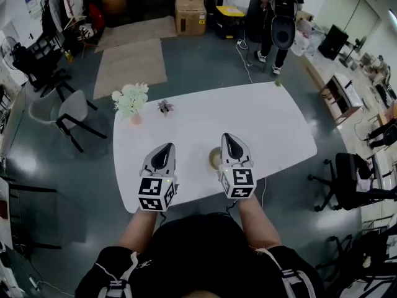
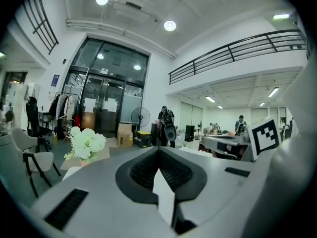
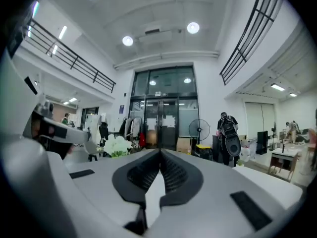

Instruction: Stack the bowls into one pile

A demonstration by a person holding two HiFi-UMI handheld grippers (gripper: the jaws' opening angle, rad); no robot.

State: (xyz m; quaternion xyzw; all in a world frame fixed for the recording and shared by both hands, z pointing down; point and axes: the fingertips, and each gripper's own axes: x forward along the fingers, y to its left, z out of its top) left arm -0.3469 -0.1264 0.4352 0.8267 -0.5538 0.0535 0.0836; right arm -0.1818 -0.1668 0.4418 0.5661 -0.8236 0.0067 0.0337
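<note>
Nearest: L gripper (image 1: pixel 167 148) and R gripper (image 1: pixel 227 139), held up side by side over the near edge of the white bench (image 1: pixel 273 123), both pointing away from the person. Both gripper views show the jaws closed tip to tip w/ nothing between them, so neither one carries anything.

Bowls (image 1: pixel 214 159) sit on the bench between the two grippers, just beside the R one and partly hidden by it. Only one pale round rim shows, so prob. already one pile. Can't count them or check how well they nest.

Further back, at the bench's far-left corner: white flowers (image 1: pixel 131 99) and a small dark plant-like piece (image 1: pixel 165 107), well apart from the bowls. Beyond that a rug (image 1: pixel 130 64), a cardboard box (image 1: pixel 190 11) and a person w/ a backpack (image 1: pixel 282 17).

Risks, as I judge them:
- The pile is close to the near edge, so a nudge toward the person could push it off.
- R gripper is right next to it. Coming down w/ closed jaws could clip the rim and tip or skew the stack.
- If a bowl is seated crooked, which I can't see, it may slide.
</note>
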